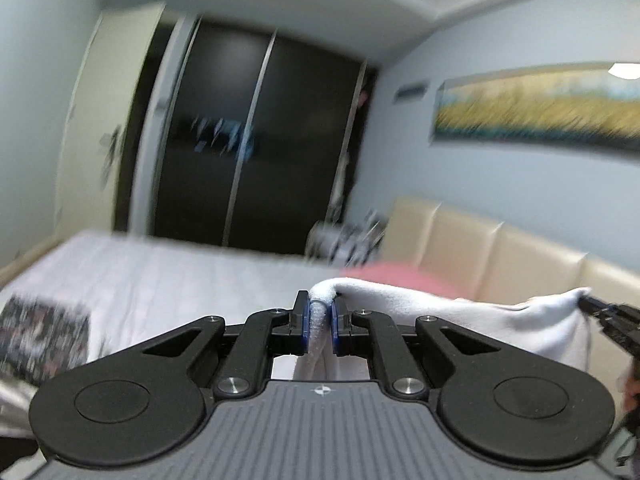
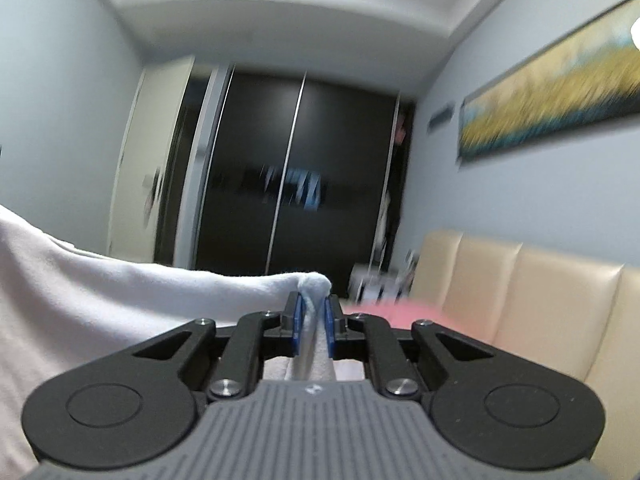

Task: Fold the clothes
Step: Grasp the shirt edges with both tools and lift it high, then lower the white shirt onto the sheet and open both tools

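Your left hand-held gripper (image 1: 319, 322) is clenched on a bunched corner of the white garment (image 1: 460, 320), the cloth pinched between its blue pads (image 1: 306, 326) and poking up just past the tips. From there the garment stretches to the right of that gripper, held off the bed (image 1: 180, 276), to your right hand-held gripper (image 1: 592, 308), which shows at the far right edge gripping the other corner.

In the right wrist view, your right hand-held gripper (image 2: 314, 316) is likewise clamped on a wad of the white garment (image 2: 120, 292), with fabric squeezed between its blue pads (image 2: 298, 320) and hanging down below them. The cloth runs off to the left of this gripper in a broad sheet that fills the lower left.

Ahead of both grippers and slightly to the right lies something pink (image 1: 392, 274), too blurred to identify, beside the beige padded headboard (image 1: 500, 256). Farther ahead stands a dark sliding wardrobe (image 1: 248, 152), and a long framed picture (image 1: 536, 108) hangs on the wall to the right. A dark patterned item (image 1: 44, 340) lies on the bed to the left of your left gripper.
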`<state>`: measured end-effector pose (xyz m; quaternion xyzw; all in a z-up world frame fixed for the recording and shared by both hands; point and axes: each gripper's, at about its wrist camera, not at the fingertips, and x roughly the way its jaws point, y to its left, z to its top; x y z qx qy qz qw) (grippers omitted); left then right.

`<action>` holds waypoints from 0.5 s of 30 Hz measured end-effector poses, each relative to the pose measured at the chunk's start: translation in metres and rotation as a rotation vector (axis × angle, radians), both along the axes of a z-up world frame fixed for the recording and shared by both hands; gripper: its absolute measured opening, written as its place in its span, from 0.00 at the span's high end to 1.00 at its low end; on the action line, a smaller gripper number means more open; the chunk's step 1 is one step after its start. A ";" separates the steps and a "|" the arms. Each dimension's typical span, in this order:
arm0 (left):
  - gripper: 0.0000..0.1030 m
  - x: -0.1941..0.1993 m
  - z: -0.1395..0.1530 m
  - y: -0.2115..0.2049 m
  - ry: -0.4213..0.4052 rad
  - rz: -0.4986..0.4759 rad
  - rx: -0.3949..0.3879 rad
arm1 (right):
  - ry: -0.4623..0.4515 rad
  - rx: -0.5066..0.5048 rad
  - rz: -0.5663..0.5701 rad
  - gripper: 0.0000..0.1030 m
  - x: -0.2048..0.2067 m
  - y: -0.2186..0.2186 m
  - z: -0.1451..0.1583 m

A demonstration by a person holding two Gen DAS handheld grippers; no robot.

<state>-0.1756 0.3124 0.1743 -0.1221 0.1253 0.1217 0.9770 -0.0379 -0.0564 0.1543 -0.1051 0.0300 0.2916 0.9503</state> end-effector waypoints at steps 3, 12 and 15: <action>0.92 0.037 -0.040 0.022 0.125 0.044 -0.024 | 0.095 -0.093 0.013 0.87 0.034 0.030 -0.040; 0.92 0.125 -0.122 0.071 0.315 0.088 -0.078 | 0.247 -0.208 -0.039 0.87 0.134 0.104 -0.125; 0.92 0.154 -0.142 0.086 0.367 0.090 -0.100 | 0.287 -0.249 -0.056 0.87 0.160 0.125 -0.153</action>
